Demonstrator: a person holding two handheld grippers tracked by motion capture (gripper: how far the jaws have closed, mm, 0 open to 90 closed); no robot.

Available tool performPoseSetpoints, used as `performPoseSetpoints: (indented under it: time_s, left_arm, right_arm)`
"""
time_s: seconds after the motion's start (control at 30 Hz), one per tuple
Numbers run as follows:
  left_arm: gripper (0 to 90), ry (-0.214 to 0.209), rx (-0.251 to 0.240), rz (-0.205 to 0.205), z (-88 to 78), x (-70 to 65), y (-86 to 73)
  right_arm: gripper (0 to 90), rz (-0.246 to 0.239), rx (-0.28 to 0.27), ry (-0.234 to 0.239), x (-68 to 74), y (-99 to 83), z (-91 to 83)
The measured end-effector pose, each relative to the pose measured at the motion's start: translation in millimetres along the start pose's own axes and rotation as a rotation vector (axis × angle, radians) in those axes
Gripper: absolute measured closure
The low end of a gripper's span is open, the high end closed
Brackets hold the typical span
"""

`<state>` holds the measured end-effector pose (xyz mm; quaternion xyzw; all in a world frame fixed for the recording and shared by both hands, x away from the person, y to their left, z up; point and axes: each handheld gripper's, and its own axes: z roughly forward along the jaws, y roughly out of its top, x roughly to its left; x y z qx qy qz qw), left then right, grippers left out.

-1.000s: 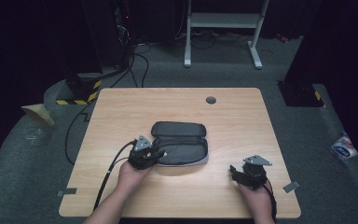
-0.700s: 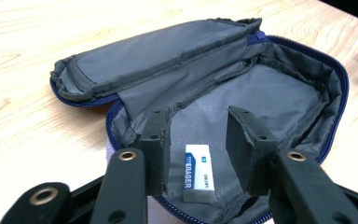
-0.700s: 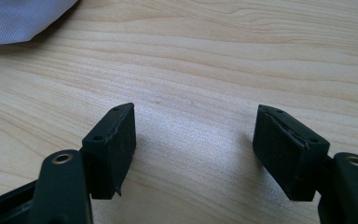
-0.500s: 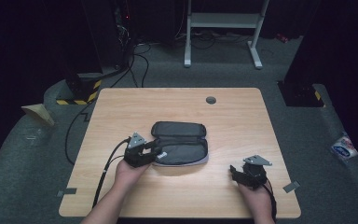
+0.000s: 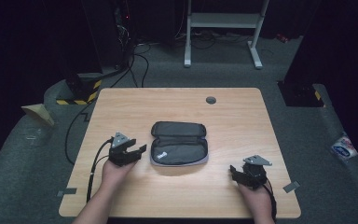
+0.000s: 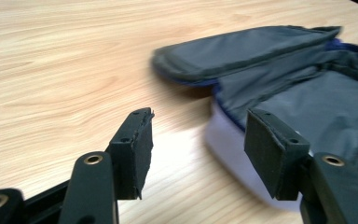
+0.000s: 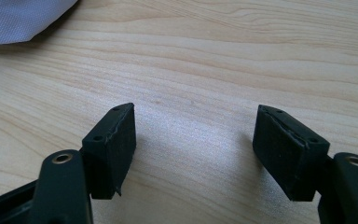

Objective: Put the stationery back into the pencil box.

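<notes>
A dark zip case (image 5: 179, 142) lies open in the middle of the wooden table (image 5: 233, 116), lid folded back and grey lining up. My left gripper (image 5: 138, 151) rests just left of the case and apart from it. Its jaws have just been opening, with nothing between them. In the left gripper view the open left gripper (image 6: 198, 140) faces the case (image 6: 307, 93) over bare wood. My right gripper (image 5: 233, 171) sits near the front right of the table, open and empty. In the right gripper view the right gripper (image 7: 193, 140) has a corner of the case (image 7: 18, 18) at top left.
A round grommet (image 5: 210, 100) sits near the table's far edge. Black cables (image 5: 135, 60) and a white desk frame (image 5: 223, 28) are on the floor behind. A yellow-black striped block (image 5: 77, 100) lies off the far left corner, and a plastic packet (image 5: 344, 148) off the right side.
My left gripper has drawn back leftward from the case's left end and its jaws have spread apart. The right gripper has stayed put.
</notes>
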<state>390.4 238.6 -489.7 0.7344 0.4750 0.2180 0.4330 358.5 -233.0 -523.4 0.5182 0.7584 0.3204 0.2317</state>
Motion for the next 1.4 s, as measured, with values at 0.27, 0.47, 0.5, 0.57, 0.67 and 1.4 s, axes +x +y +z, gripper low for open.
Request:
performPoseSetpoints:
  time_s: [0.27,0.47,0.5,0.57,0.67,1.4]
  left_arm:
    - [36.7,0.072,0.046,-0.026,-15.0,33.5,-21.7]
    - [30.1,0.125,0.13,-0.036,-28.3,55.9,-47.1]
    - [27.8,0.134,0.152,-0.025,-29.7,57.9,-50.3]
    - [20.7,0.157,0.187,-0.001,-33.7,62.2,-59.6]
    - [14.1,0.174,0.189,-0.014,-43.3,64.4,-66.9]
    - [17.8,0.136,0.171,0.014,-46.5,47.9,-71.4]
  right_arm:
    - [29.9,0.0,0.0,0.0,0.0,0.0,0.0]
    - [29.9,0.001,0.001,-0.001,0.2,0.0,-0.1]
    - [29.9,0.002,0.001,-0.001,0.2,0.0,-0.1]
    - [29.9,0.002,0.001,-0.001,0.2,0.0,-0.1]
    - [29.9,0.0,0.001,-0.001,0.0,-0.1,-0.1]
    - [30.3,-0.002,0.0,-0.001,0.3,0.5,0.5]
